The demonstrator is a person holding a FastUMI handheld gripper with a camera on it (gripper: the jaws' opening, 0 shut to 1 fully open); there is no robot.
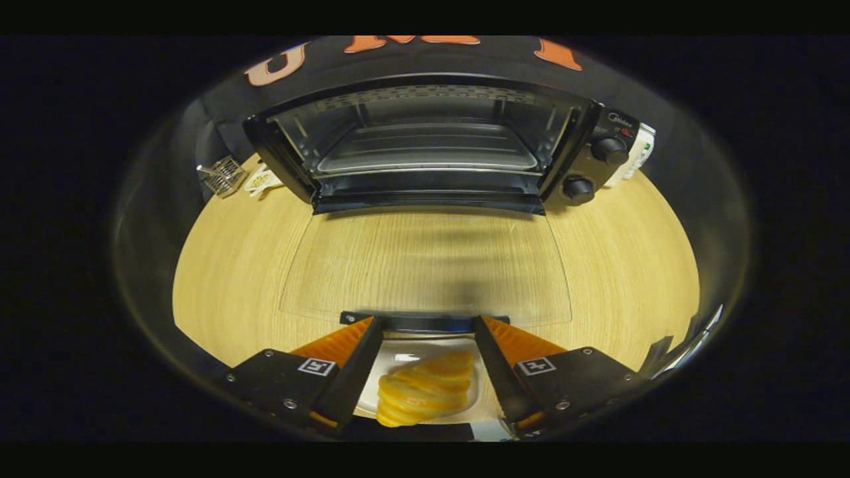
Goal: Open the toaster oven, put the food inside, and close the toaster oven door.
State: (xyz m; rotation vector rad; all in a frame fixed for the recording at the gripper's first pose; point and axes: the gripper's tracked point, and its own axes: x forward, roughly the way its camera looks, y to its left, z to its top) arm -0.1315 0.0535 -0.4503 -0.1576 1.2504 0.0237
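Between your wide-open, empty claw (pixel 428 332) fingers sits the croissant (pixel 425 388) on its plate (pixel 392 355); it looks light and flaky, so grip its middle gently.

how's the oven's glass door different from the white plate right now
The glass door is clear, so the wooden table shows through it; the white plate is opaque. The door lies folded down flat ahead of the tool, hinged to the toaster oven; the plate sits between the tool's open fingers. The door is bare; the plate carries a croissant. Both lie roughly level.
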